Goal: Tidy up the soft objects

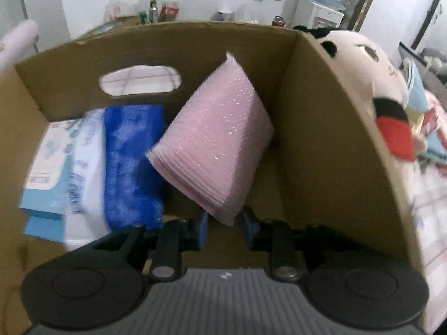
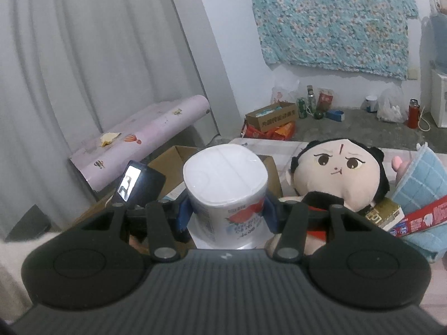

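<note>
My left gripper (image 1: 225,224) is inside a cardboard box (image 1: 321,139), shut on the lower corner of a pink bubble-wrap pack (image 1: 215,145) that tilts up toward the back wall. A blue cloth (image 1: 132,164) and white-blue tissue packs (image 1: 56,173) lie in the box at the left. My right gripper (image 2: 225,217) is shut on a wrapped white tissue roll (image 2: 225,178), held upright above the box (image 2: 170,164). A plush doll (image 2: 338,173) sits to the right of the box; it also shows in the left wrist view (image 1: 371,83).
A blue quilted cloth (image 2: 419,178) and a red-white toothpaste box (image 2: 419,217) lie right of the doll. A phone (image 2: 139,184) stands left of the roll. A rolled pink mat (image 2: 139,139) leans by the curtain. Bottles and a small carton (image 2: 271,115) stand on the floor behind.
</note>
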